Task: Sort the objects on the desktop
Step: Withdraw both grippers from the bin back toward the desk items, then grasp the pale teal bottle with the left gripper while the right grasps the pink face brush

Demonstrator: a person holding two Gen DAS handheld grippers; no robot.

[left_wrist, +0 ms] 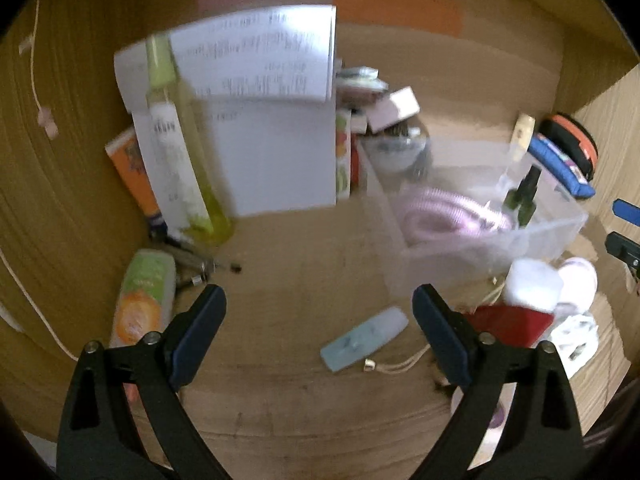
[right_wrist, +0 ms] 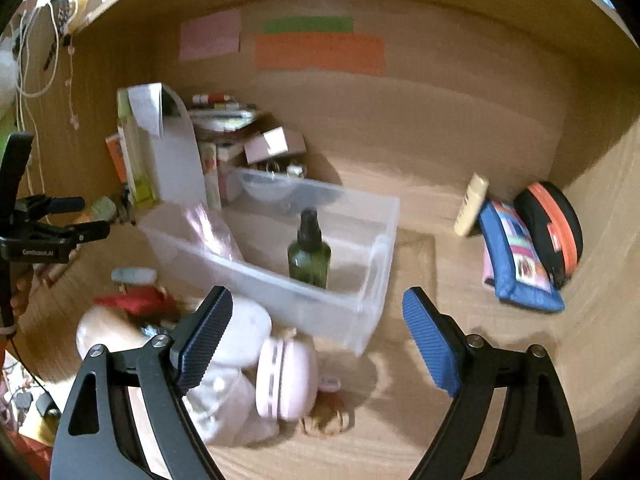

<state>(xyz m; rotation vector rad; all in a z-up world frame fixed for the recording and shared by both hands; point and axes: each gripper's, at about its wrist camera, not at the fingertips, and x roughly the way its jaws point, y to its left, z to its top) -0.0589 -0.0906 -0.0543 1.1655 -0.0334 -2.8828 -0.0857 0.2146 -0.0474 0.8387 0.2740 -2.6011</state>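
Both my grippers tilt down toward the wooden desk point(right_wrist: 460, 420), and I place everything by the clear plastic bin point(right_wrist: 362, 296) in its middle. My left gripper point(left_wrist: 320, 312) hangs short of the bin's near-left corner, its jaws spread wide with nothing between them but bare wood; a pale blue tube point(left_wrist: 364, 338) lies on the desk just ahead of my right-hand finger, untouched. My right gripper point(right_wrist: 318, 312) hovers at the bin's near wall, its jaws also wide and empty. Inside the bin a dark green spray bottle point(right_wrist: 309, 250) stands upright, with something pink and coiled point(left_wrist: 452, 216) at the end nearer my left gripper (too blurred for me to name). Left of the bin a tall yellow-green bottle point(left_wrist: 180, 148) leans against white papers point(left_wrist: 272, 120), and an orange-and-green tube point(left_wrist: 142, 300) lies flat on the desk. In front of the bin sit a red pouch point(left_wrist: 508, 324), a pink round case point(right_wrist: 286, 380) and a white bundle point(right_wrist: 224, 400). Well to the right of the bin, a blue patterned pouch point(right_wrist: 516, 260) leans with a black-and-orange case point(right_wrist: 556, 228) against the side wall, a cream tube point(right_wrist: 472, 204) propped just beside them.
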